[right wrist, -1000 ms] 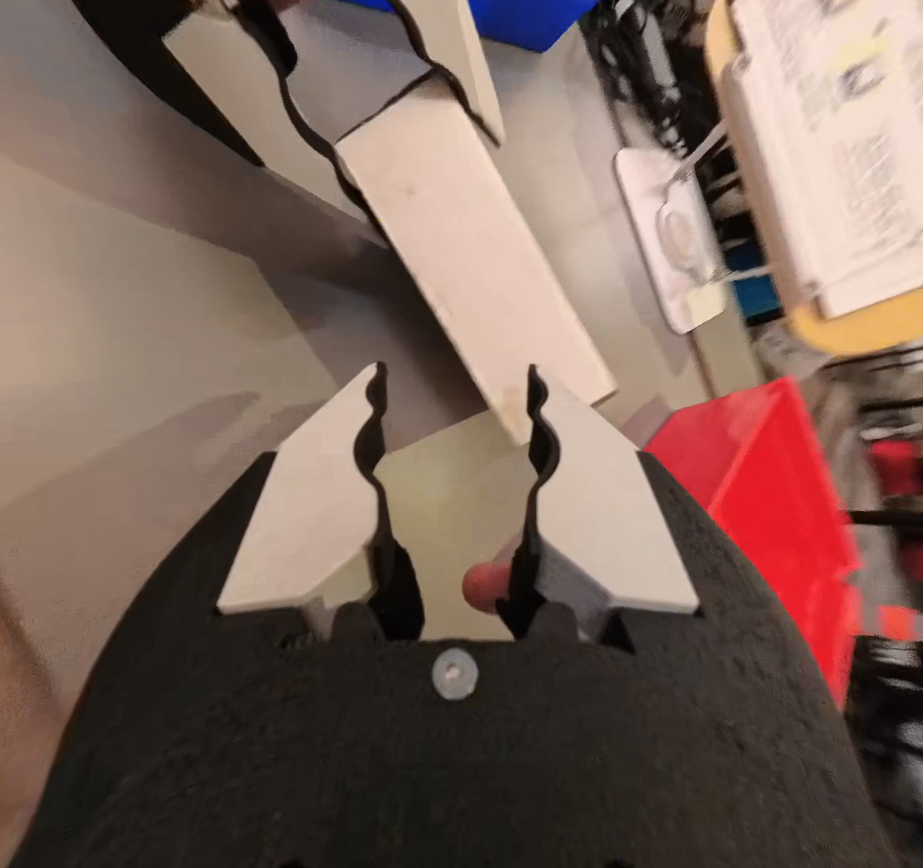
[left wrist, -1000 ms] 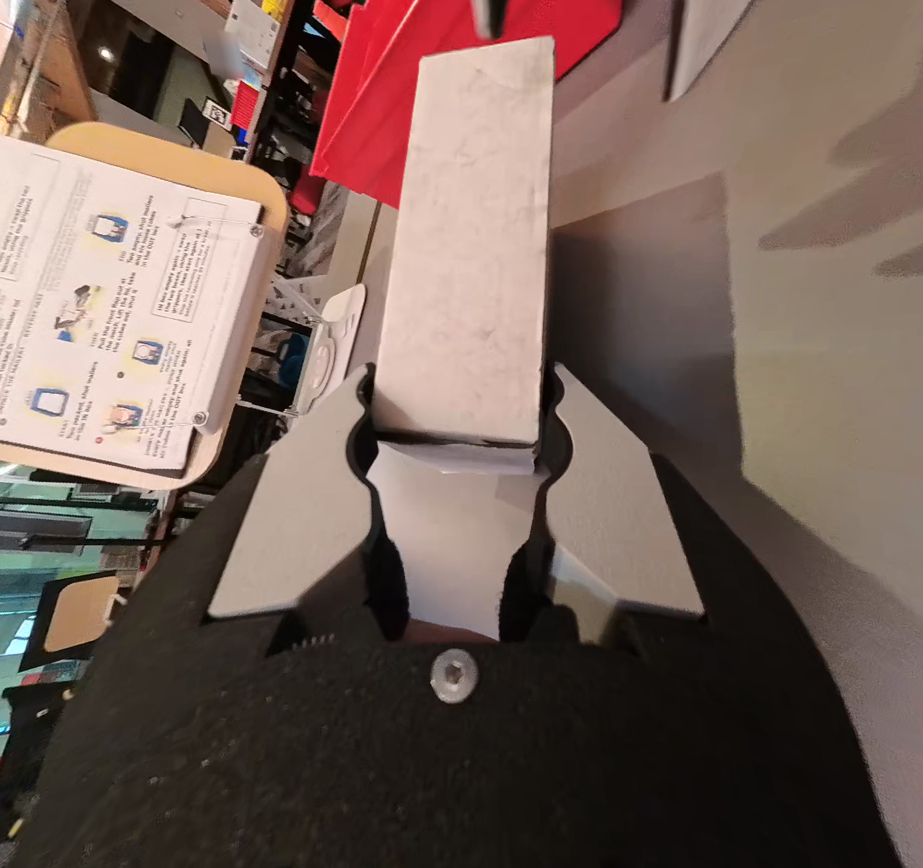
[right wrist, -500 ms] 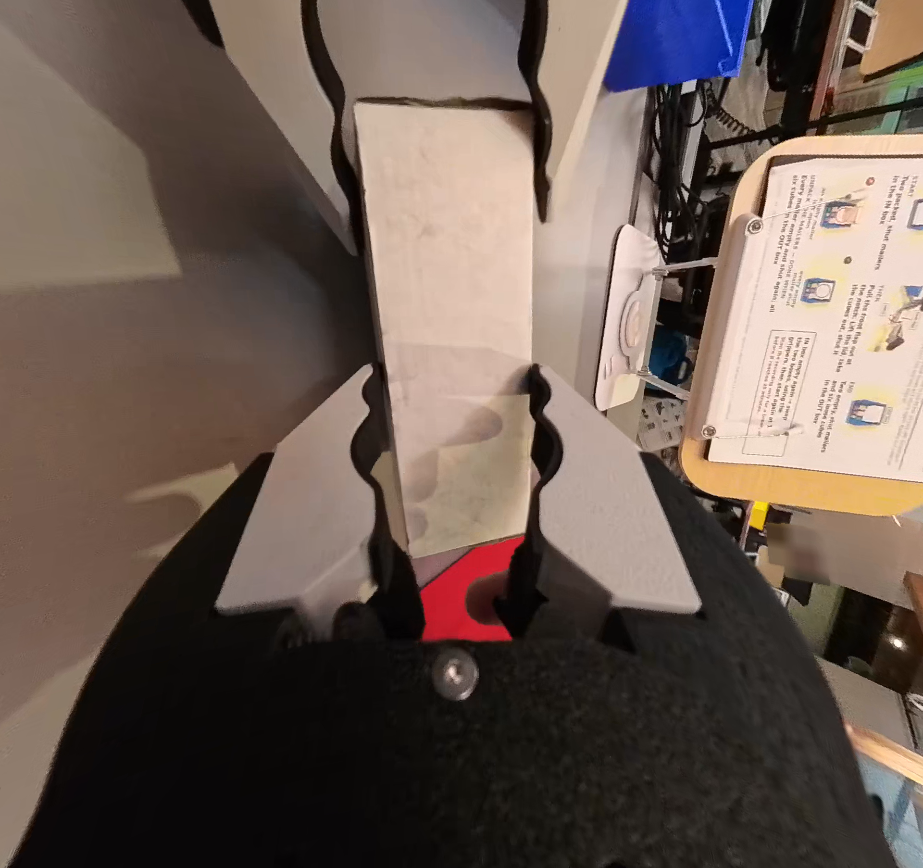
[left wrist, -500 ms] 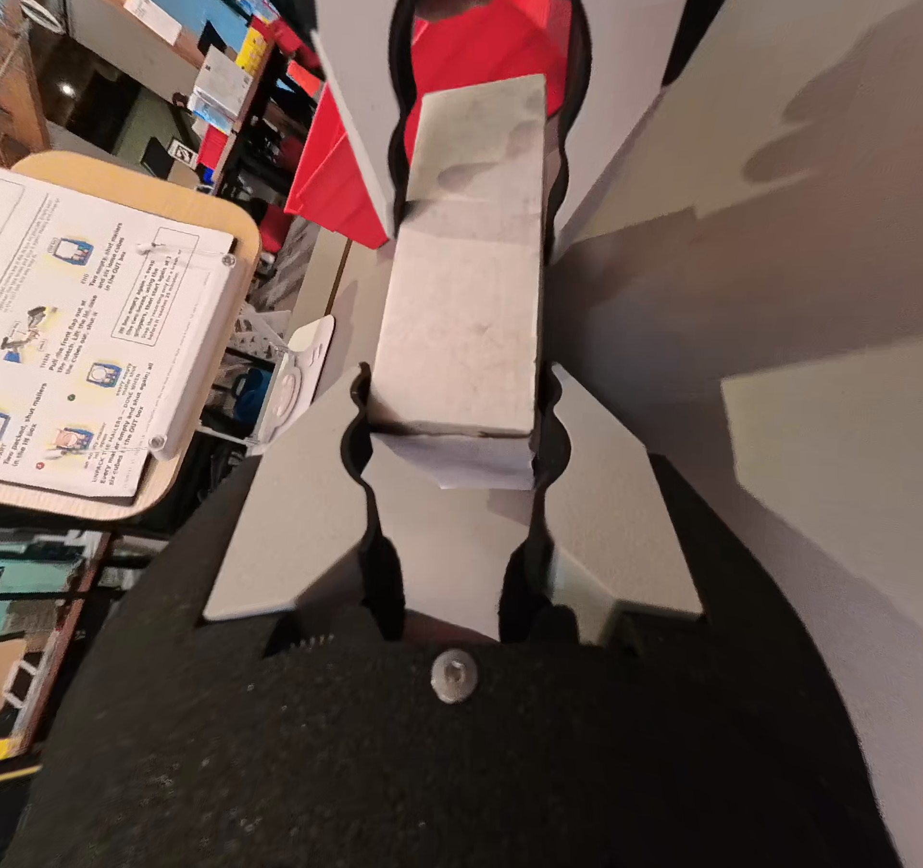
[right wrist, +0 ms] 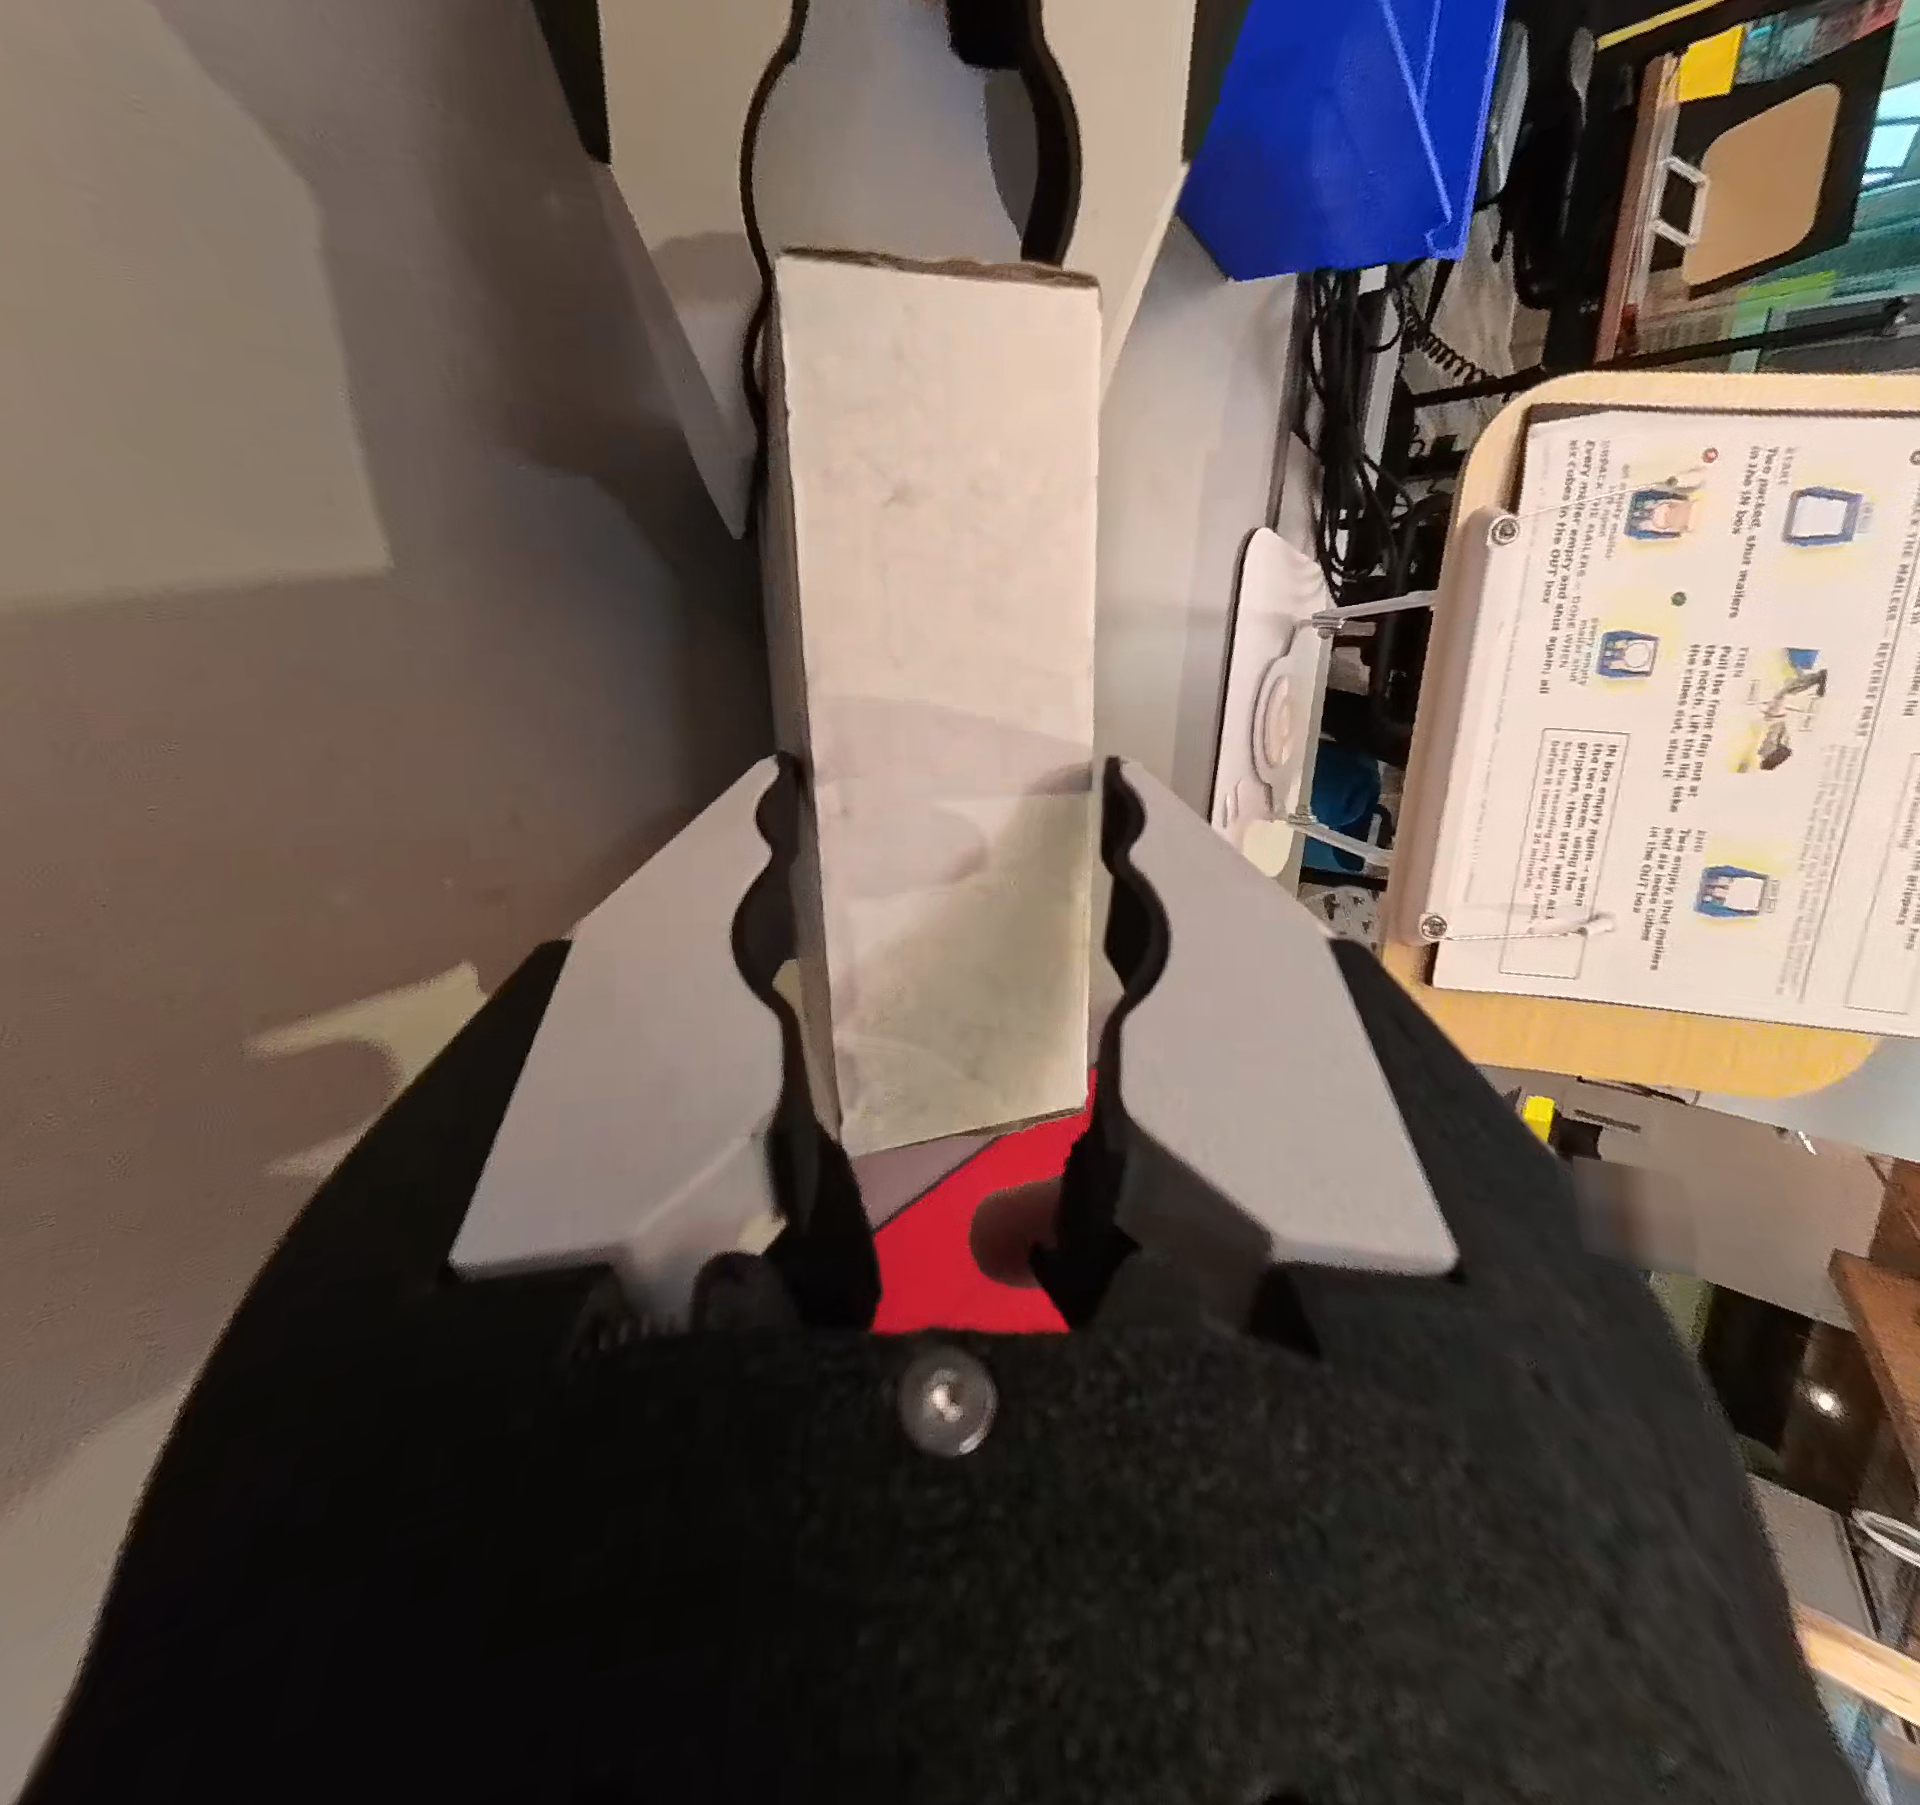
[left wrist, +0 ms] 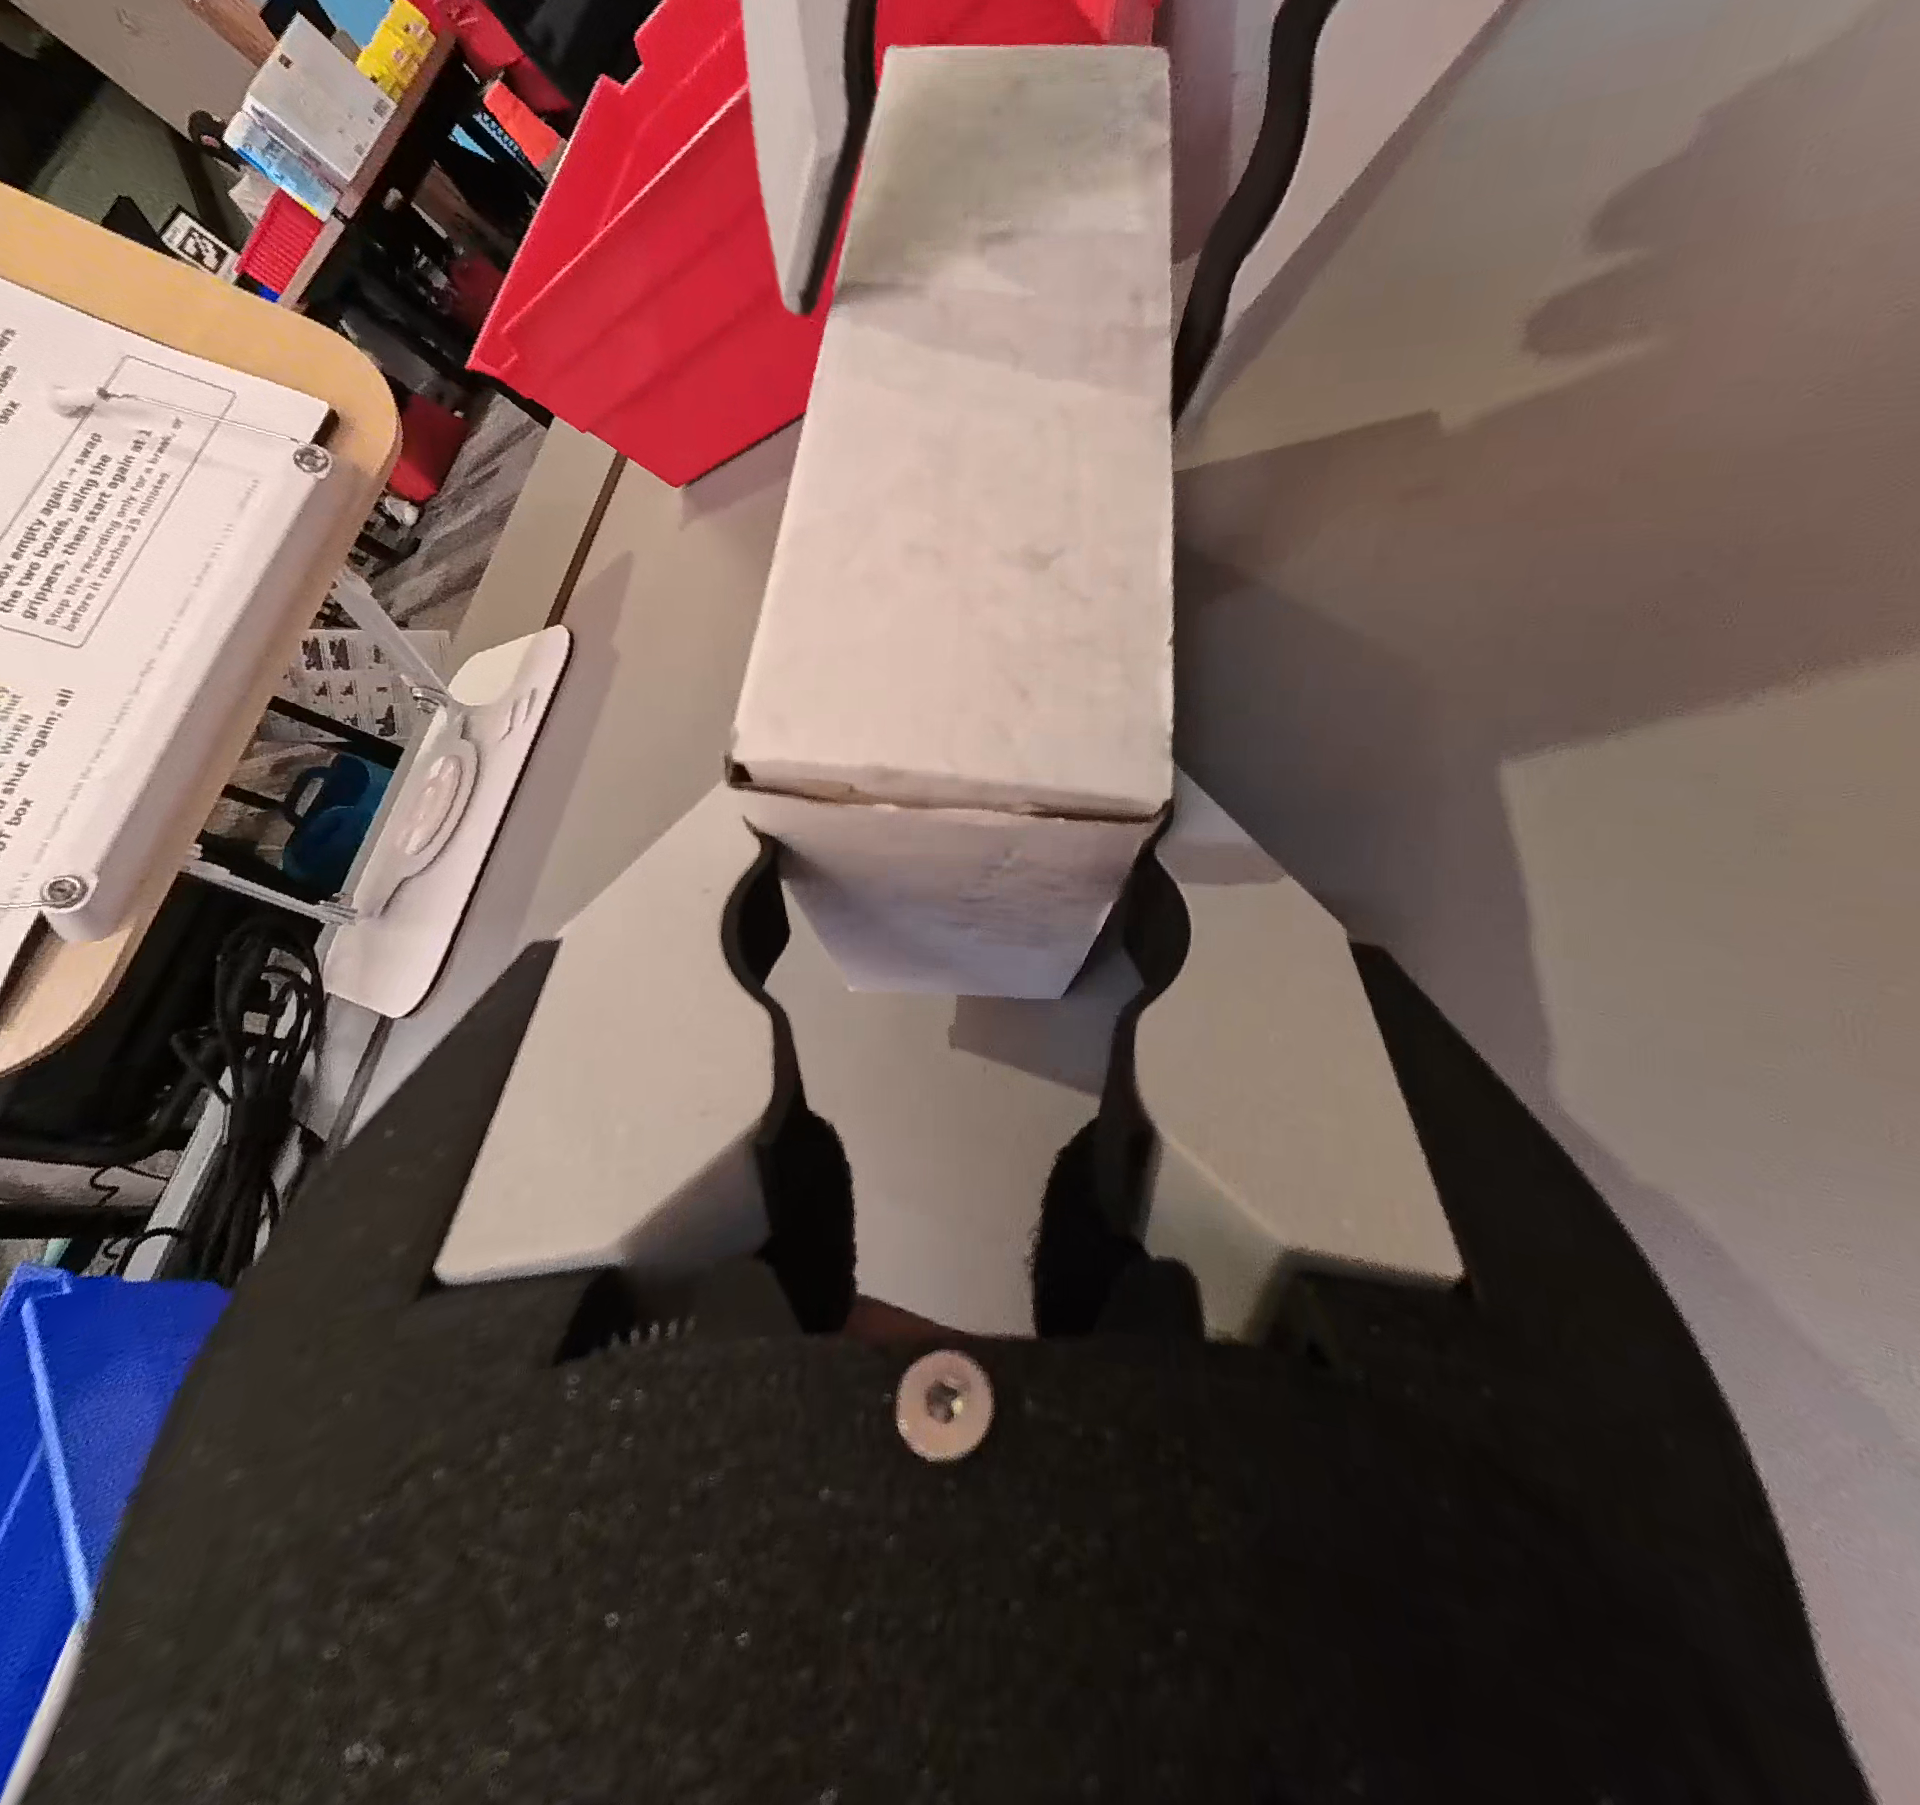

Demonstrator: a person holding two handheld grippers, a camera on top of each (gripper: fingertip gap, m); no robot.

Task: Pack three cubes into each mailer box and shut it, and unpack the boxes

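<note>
Left claw (left wrist: 961,882) clamps one end of the white mailer box (left wrist: 977,550), fingers narrow and pressing its two sides. The box runs toward 12 o'clock, closed, lifted above the grey table (left wrist: 1558,612). At its far end the right claw (left wrist: 1023,145) straddles it. In the right wrist view, the right claw (right wrist: 940,789) grips the same mailer box (right wrist: 935,664), both fingers against its sides, with the left claw (right wrist: 909,228) at 12 o'clock on the far end. Red bin (left wrist: 665,301) at 11 o'clock in the left view; blue bin (right wrist: 1340,72) at 1 o'clock in the right view. Instruction sheet on a wooden board (right wrist: 1704,747) at 3 o'clock.
</note>
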